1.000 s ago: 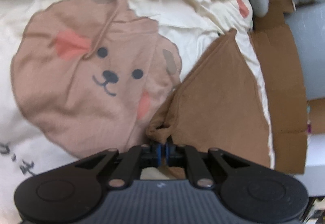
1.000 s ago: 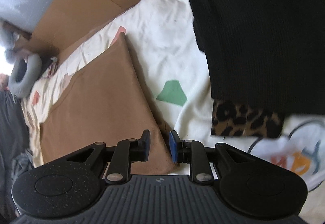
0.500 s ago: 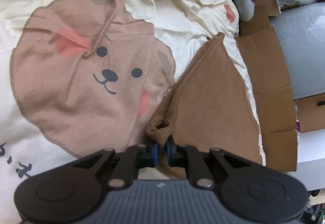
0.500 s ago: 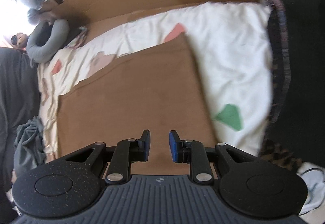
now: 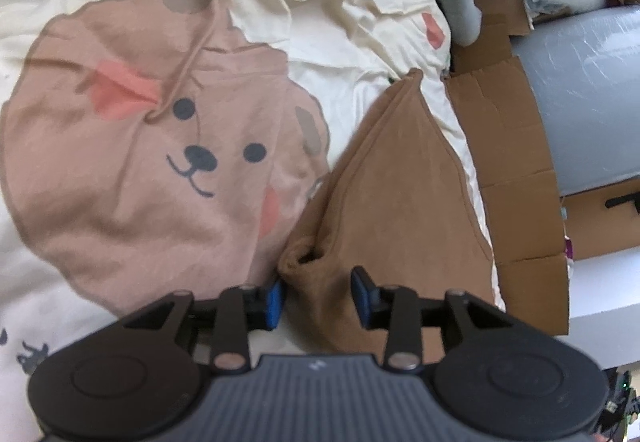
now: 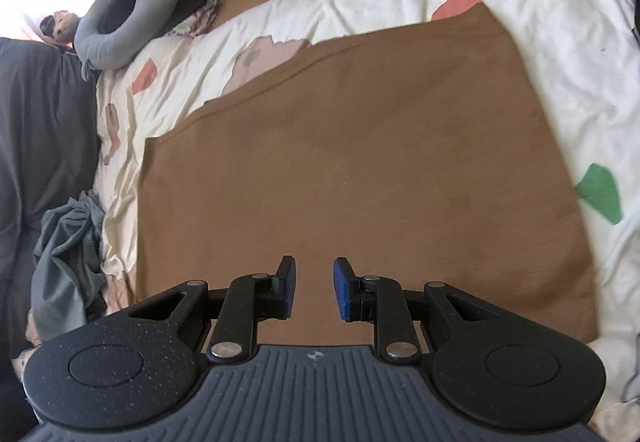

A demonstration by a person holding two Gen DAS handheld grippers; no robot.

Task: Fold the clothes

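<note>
In the left wrist view, the left tongs (image 5: 318, 296) pointed down at a brown cloth (image 5: 400, 193) lying on a bed cover (image 5: 340, 13) with a big bear face (image 5: 160, 145) on it. The tongs had just been opening, and their blue pads stood apart. A bunched corner of the brown cloth sat between them, but the pads did not press on it. The cloth ran away from the tongs to a point, with the bear face to its left and flat cardboard (image 5: 508, 169) to its right. In the right wrist view, the right tongs (image 6: 314, 290) hung over the same brown cloth (image 6: 360, 145), which lay spread wide and flat on the bed cover (image 6: 560, 53). These tongs were a little apart, with nothing between them. The cloth filled the picture in front of them. A gray neck pillow (image 6: 124, 29) lay far off at the top left, and a gray heap of clothes (image 6: 68, 254) lay at the left edge.
</note>
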